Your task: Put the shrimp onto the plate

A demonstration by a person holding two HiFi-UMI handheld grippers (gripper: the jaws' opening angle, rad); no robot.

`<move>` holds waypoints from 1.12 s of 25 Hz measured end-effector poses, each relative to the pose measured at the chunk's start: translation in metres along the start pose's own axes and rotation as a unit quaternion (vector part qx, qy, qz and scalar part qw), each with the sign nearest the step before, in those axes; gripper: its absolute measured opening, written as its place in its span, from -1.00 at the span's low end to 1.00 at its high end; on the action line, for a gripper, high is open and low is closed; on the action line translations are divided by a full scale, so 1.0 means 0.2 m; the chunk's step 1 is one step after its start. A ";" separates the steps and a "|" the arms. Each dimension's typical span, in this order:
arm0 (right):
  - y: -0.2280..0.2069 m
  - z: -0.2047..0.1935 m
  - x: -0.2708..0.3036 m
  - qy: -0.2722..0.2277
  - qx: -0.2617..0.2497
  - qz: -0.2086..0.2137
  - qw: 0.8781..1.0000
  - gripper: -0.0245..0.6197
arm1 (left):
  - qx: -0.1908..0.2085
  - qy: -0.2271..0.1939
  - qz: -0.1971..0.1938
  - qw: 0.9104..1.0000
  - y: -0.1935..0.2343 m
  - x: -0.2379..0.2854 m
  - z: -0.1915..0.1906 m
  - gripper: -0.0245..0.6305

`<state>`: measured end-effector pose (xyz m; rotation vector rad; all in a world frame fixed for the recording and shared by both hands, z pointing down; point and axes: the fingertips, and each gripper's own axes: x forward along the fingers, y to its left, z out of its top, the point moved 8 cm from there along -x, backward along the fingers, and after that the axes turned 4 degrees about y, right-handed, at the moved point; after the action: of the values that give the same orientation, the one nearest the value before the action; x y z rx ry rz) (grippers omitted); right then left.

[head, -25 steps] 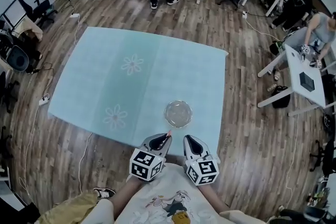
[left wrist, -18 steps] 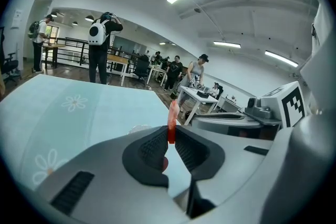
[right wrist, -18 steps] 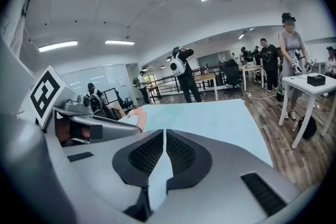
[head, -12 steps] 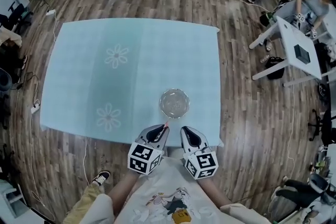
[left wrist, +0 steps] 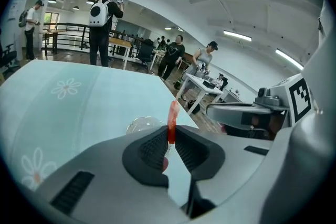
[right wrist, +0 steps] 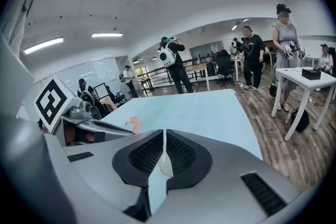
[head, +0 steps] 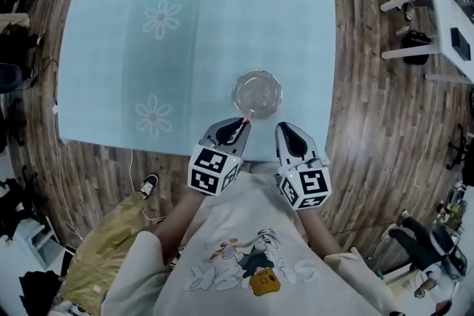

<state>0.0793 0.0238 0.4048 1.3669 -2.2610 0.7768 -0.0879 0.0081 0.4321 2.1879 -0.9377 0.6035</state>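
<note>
My left gripper is shut on a thin red-orange shrimp, which sticks up out of the jaws and shows its pink tip at the near rim of the plate. The clear glass plate sits on the light blue tablecloth, just ahead of both grippers; part of it shows beyond the left jaws. My right gripper hangs beside the left one near the table's front edge, its jaws pressed together with nothing between them. The shrimp's tip shows in the right gripper view.
The tablecloth carries two white flower prints. Wooden floor surrounds the table. A white desk stands at the right. Several people stand in the room beyond the table. The person's shoe is under the front left edge.
The head camera has tilted further down and closer, so the table fills the upper frame. Both grippers and the held shrimp stay close to the plate's near rim.
</note>
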 end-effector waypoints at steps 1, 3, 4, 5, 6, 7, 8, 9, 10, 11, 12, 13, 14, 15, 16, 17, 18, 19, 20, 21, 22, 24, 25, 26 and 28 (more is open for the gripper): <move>-0.02 0.00 0.02 0.004 0.000 0.003 1.000 -0.81 | -0.002 0.007 0.002 1.000 0.01 0.04 0.00 -0.78; -0.05 -0.02 0.06 0.012 -0.002 0.011 1.000 -0.81 | -0.005 0.016 0.003 1.000 0.02 0.10 -0.02 -0.78; -0.06 -0.03 0.07 0.016 -0.003 0.015 1.000 -0.81 | -0.007 0.020 0.004 1.000 0.02 0.12 -0.03 -0.78; -0.08 -0.04 0.09 0.021 -0.004 0.020 1.000 -0.81 | -0.009 0.024 0.005 1.000 0.01 0.15 -0.04 -0.78; -0.09 -0.06 0.10 0.024 -0.004 0.025 0.999 -0.81 | -0.012 0.028 0.006 1.000 0.01 0.17 -0.05 -0.78; -0.10 -0.07 0.12 0.027 -0.004 0.029 0.999 -0.81 | -0.016 0.032 0.007 0.999 0.01 0.20 -0.06 -0.78; -0.11 -0.09 0.13 0.031 -0.003 0.033 0.999 -0.81 | -0.020 0.036 0.009 0.999 0.01 0.22 -0.07 -0.78; -0.12 -0.11 0.15 0.036 -0.002 0.037 0.999 -0.81 | -0.025 0.041 0.011 0.999 0.01 0.24 -0.09 -0.78; -0.13 -0.13 0.16 0.041 -0.001 0.040 0.998 -0.81 | -0.032 0.047 0.014 0.998 0.02 0.26 -0.11 -0.78; -0.14 -0.15 0.18 0.048 0.001 0.043 0.998 -0.81 | -0.039 0.053 0.017 0.998 0.03 0.28 -0.12 -0.78; -0.15 -0.17 0.20 0.054 0.003 0.046 0.997 -0.81 | -0.046 0.059 0.020 0.997 0.04 0.31 -0.13 -0.78; -0.17 -0.19 0.23 0.058 0.004 0.047 0.997 -0.81 | -0.053 0.065 0.022 0.996 0.05 0.34 -0.14 -0.78; -0.19 -0.20 0.25 0.061 0.006 0.048 0.997 -0.81 | -0.060 0.072 0.023 0.995 0.07 0.38 -0.16 -0.78; -0.20 -0.22 0.26 0.064 0.009 0.049 0.997 -0.81 | -0.066 0.080 0.025 0.994 0.08 0.40 -0.17 -0.78; -0.21 -0.23 0.27 0.067 0.012 0.050 0.996 -0.81 | -0.071 0.087 0.027 0.993 0.09 0.42 -0.18 -0.78; -0.21 -0.24 0.27 0.069 0.015 0.051 0.996 -0.81 | -0.073 0.093 0.029 0.993 0.09 0.43 -0.19 -0.78; -0.22 -0.26 0.28 0.072 0.015 0.052 0.996 -0.81 | -0.073 0.098 0.031 0.992 0.09 0.44 -0.19 -0.78; -0.22 -0.27 0.29 0.075 0.014 0.053 0.996 -0.81 | -0.072 0.101 0.032 0.992 0.09 0.45 -0.20 -0.78; -0.23 -0.28 0.30 0.079 0.011 0.053 0.995 -0.81 | -0.072 0.104 0.034 0.991 0.10 0.46 -0.22 -0.78; -0.24 -0.29 0.32 0.082 0.010 0.054 0.995 -0.81 | -0.074 0.109 0.036 0.991 0.11 0.48 -0.23 -0.78; -0.25 -0.30 0.34 0.085 0.010 0.056 0.995 -0.81 | -0.078 0.116 0.039 0.989 0.12 0.50 -0.25 -0.78; -0.27 -0.30 0.38 0.089 0.013 0.059 0.994 -0.81 | -0.084 0.135 0.046 0.986 0.14 0.54 -0.27 -0.78; -0.27 -0.30 0.39 0.090 0.015 0.059 0.994 -0.81 | -0.086 0.145 0.050 0.984 0.16 0.55 -0.28 -0.78; -0.27 -0.29 0.39 0.091 0.017 0.059 0.994 -0.81 | -0.087 0.153 0.054 0.983 0.16 0.56 -0.28 -0.78; -0.28 -0.29 0.40 0.093 0.019 0.058 0.994 -0.81 | -0.089 0.164 0.060 0.981 0.18 0.58 -0.29 -0.78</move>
<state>0.0950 -0.0141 0.5104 1.1356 -2.2035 0.9500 -0.0498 -0.0193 0.5575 1.8135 -0.9114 0.8710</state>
